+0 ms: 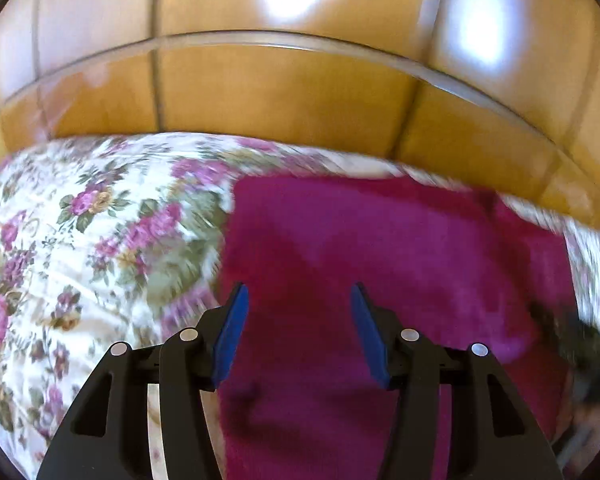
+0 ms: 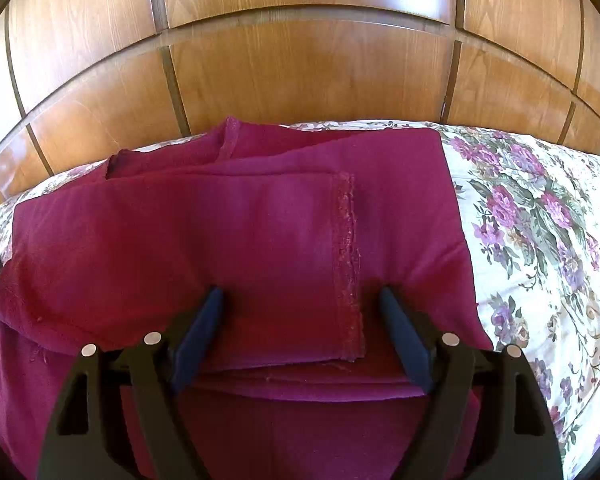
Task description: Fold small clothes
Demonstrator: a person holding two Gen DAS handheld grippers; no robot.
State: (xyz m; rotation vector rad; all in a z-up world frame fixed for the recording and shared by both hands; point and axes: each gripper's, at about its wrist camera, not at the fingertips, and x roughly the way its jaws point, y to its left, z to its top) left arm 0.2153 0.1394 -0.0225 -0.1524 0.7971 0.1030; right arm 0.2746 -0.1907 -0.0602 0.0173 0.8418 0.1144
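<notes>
Maroon garment [image 2: 260, 232] lies folded under both grippers' spread fingers [image 2: 400, 332], which grip nothing.

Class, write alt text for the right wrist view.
A dark red garment, partly folded, lies on a floral bedspread. The right gripper is open over its stitched hem, with wooden panels behind.

The left gripper [image 1: 298, 300] is hovering with its blue fingers [image 1: 230, 336] apart over a magenta garment [image 1: 400, 248] lying on a floral bedspread [image 1: 80, 220], wooden panels [image 1: 260, 88] standing behind.
</notes>
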